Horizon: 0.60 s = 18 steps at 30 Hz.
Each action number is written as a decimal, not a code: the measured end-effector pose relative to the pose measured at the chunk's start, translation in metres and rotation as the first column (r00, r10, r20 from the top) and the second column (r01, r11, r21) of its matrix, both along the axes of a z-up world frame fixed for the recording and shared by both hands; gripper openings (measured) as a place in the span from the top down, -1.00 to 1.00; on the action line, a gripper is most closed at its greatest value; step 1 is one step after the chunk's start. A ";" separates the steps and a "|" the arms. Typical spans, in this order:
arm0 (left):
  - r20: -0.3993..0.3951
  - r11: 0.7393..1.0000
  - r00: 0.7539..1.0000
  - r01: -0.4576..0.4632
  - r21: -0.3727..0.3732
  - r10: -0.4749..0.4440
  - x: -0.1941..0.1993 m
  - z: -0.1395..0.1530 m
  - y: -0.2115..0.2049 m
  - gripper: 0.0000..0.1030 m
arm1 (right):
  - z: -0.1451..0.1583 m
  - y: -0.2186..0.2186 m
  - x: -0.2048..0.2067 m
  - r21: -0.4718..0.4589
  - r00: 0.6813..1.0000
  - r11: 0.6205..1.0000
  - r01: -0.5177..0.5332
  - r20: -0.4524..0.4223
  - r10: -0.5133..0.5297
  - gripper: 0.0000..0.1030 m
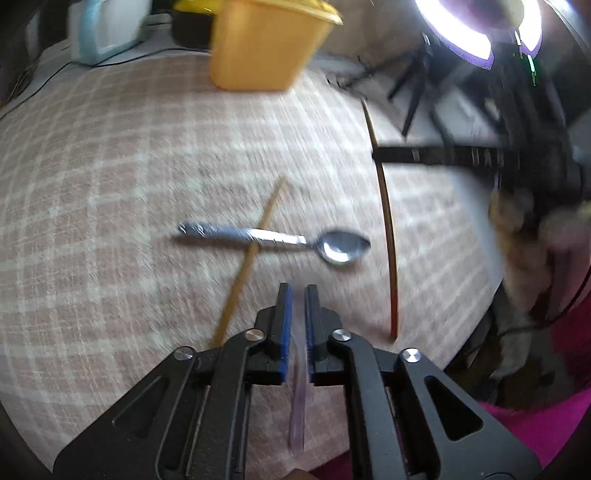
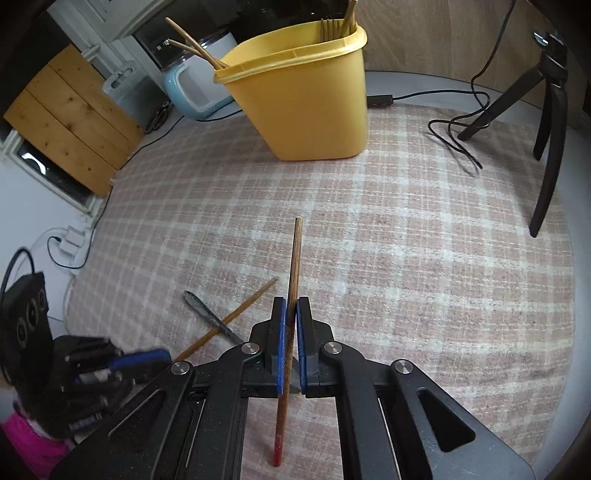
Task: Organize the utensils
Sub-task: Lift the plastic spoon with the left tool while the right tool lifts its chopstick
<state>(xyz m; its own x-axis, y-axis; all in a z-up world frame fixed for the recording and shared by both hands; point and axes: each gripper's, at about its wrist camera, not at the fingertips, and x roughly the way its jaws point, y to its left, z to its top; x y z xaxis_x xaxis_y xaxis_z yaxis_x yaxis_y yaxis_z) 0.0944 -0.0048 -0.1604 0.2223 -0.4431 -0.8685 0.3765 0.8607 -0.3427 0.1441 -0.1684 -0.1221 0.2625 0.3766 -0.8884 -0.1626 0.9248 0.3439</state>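
My left gripper point(image 1: 298, 290) is shut on a thin clear plastic stick point(image 1: 298, 402) that runs back between the fingers. Ahead of it a metal spoon point(image 1: 275, 238) lies across a light wooden chopstick point(image 1: 248, 258) on the checked cloth. My right gripper point(image 2: 291, 302) is shut on a dark wooden chopstick point(image 2: 294, 266) with a red end, held above the cloth; it shows at the right in the left wrist view point(image 1: 386, 221). A yellow bin point(image 2: 306, 96) holding several chopsticks stands at the far side, also in the left wrist view point(image 1: 262, 44).
A pink checked cloth point(image 2: 406, 258) covers the table. A black tripod point(image 2: 546, 122) and a loose cable point(image 2: 458, 140) are at the far right. A pale blue appliance point(image 2: 192, 88) stands behind the bin. A ring light point(image 1: 480, 29) glares at upper right.
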 end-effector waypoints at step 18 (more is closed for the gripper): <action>0.081 0.953 0.990 0.085 0.292 -0.113 -0.026 -0.025 -0.071 0.25 | -0.003 -0.022 -0.004 0.023 0.999 0.999 0.028 -0.024 -0.028 0.92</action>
<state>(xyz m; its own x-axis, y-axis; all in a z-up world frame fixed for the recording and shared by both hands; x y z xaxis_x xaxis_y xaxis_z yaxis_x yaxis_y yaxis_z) 0.0683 -0.0760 -0.1855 0.2780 -0.2021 -0.9391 0.4838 0.8740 -0.0449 0.1396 -0.1906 -0.1248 0.2523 0.3898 -0.8856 -0.1283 0.9206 0.3687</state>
